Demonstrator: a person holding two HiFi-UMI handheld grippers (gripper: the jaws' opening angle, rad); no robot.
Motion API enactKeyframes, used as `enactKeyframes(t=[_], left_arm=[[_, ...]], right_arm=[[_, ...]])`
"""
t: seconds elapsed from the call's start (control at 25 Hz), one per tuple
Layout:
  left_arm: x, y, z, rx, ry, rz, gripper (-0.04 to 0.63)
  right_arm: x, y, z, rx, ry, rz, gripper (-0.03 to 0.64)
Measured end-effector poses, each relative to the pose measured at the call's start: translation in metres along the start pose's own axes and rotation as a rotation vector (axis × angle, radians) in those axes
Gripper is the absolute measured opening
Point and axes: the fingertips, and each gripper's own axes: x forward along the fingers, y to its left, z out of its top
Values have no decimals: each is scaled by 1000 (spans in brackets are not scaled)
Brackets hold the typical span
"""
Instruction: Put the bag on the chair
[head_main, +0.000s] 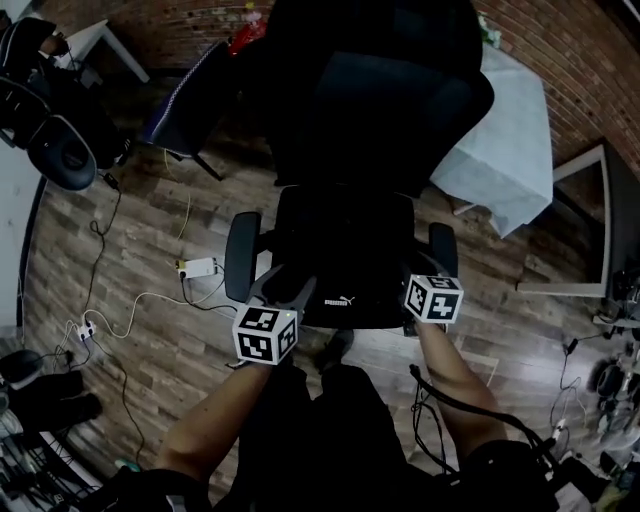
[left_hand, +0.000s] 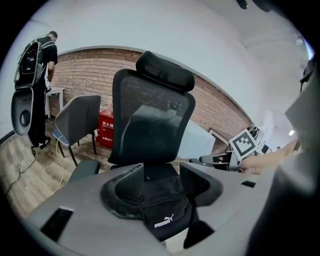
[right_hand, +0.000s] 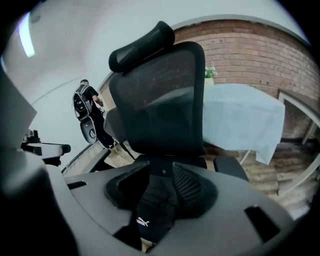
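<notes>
The black Puma bag (head_main: 341, 297) already lies on the seat of the office chair (head_main: 380, 110), near its front edge, so the placing step looks finished. What remains is drawing both hands clear. The left gripper (left_hand: 160, 186) stands wide open and the right gripper (right_hand: 161, 192) about half open. Each is empty, with the bag visible through the gap.

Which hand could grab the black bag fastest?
Probably the left gripper: the Puma bag looks bigger and nearer in its view, and its jaws stand wider apart than the right gripper's.
</notes>
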Motion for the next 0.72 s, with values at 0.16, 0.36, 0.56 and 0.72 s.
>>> enactKeyframes(t=[0.16,0.36,0.56,0.72], left_arm=[[-16,-6,29,32,-43,-8,193],[-33,-24,76,47,-134,-112,114],[-48,-33,125,73,-215,-166,67],[-64,-39,155,100,-255,-184,17]], right_arm=[[-44,33,39,-31,-105,63,125],[-95,66,90,-62,-234,75,59],[-134,97,128,-119,-322,117,41],[-165,110,152,-121,-399,94,29]])
